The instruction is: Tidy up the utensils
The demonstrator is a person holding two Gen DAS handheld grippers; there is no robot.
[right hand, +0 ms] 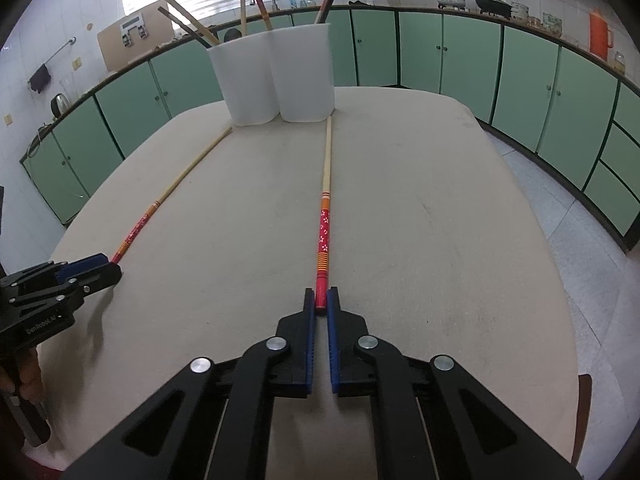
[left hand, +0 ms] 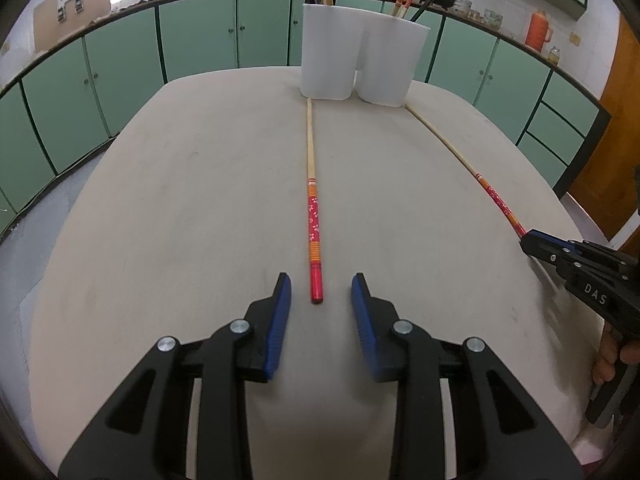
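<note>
Two red-handled chopsticks lie on the beige table, tips pointing at a white two-cup utensil holder point(left hand: 360, 52) point(right hand: 276, 76) that holds other chopsticks. My left gripper point(left hand: 320, 286) is open, its fingers either side of the red end of the left chopstick point(left hand: 313, 216), without touching it. That chopstick also shows in the right wrist view point(right hand: 140, 224), with the left gripper point(right hand: 108, 266) at its end. My right gripper point(right hand: 320, 300) is shut on the red end of the right chopstick point(right hand: 325, 220). The left wrist view shows this chopstick point(left hand: 492, 192) meeting the right gripper point(left hand: 532, 240).
The table point(left hand: 180, 220) point(right hand: 440, 220) has rounded edges. Green cabinets run around the room, with pots and an orange flask point(right hand: 598, 30) on the counter. Tiled floor lies to the right of the table.
</note>
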